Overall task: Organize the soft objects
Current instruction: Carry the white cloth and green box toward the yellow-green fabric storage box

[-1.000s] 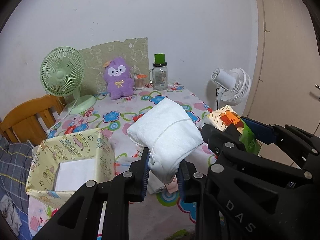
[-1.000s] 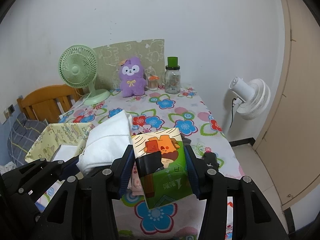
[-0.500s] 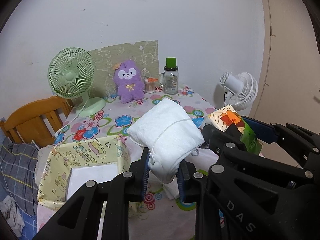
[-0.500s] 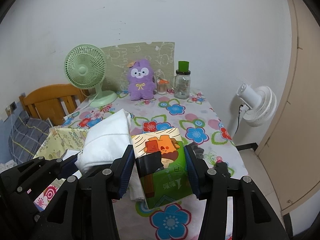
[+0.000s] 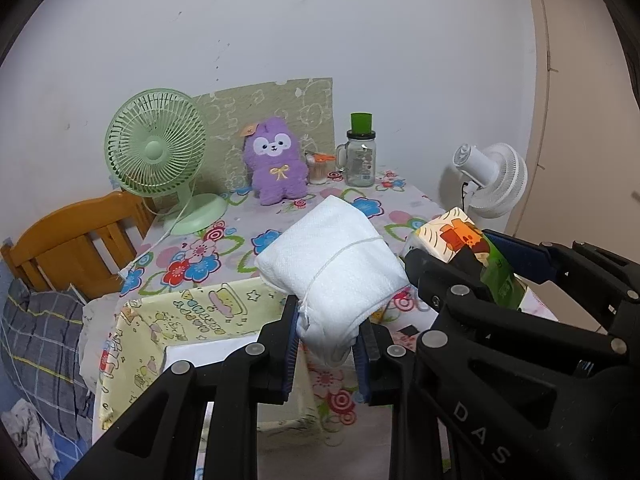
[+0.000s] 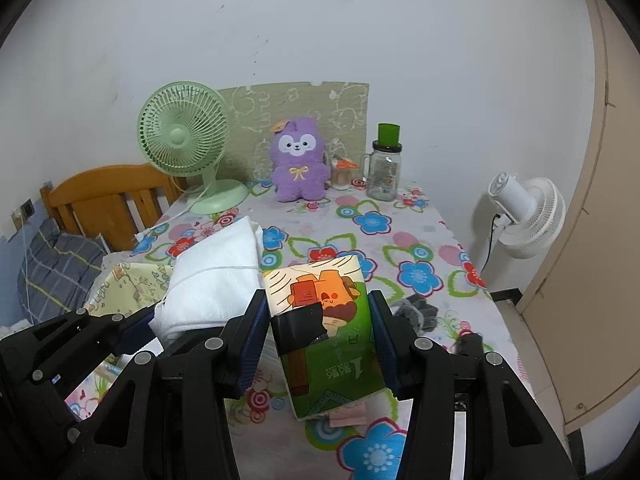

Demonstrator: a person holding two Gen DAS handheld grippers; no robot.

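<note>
Left of the jaws sits a yellow-green printed fabric box [image 5: 188, 320], soft-walled and square. The left gripper [image 5: 326, 344] has its jaws clenched on a white quilted tissue bundle [image 5: 332, 268] tied with string, its long axis pointing up and away. Beside it, the right gripper [image 6: 318, 336] grasps a glossy rectangular tissue pack [image 6: 328, 332], tilted away, above the floral tabletop [image 6: 400, 240].
</note>
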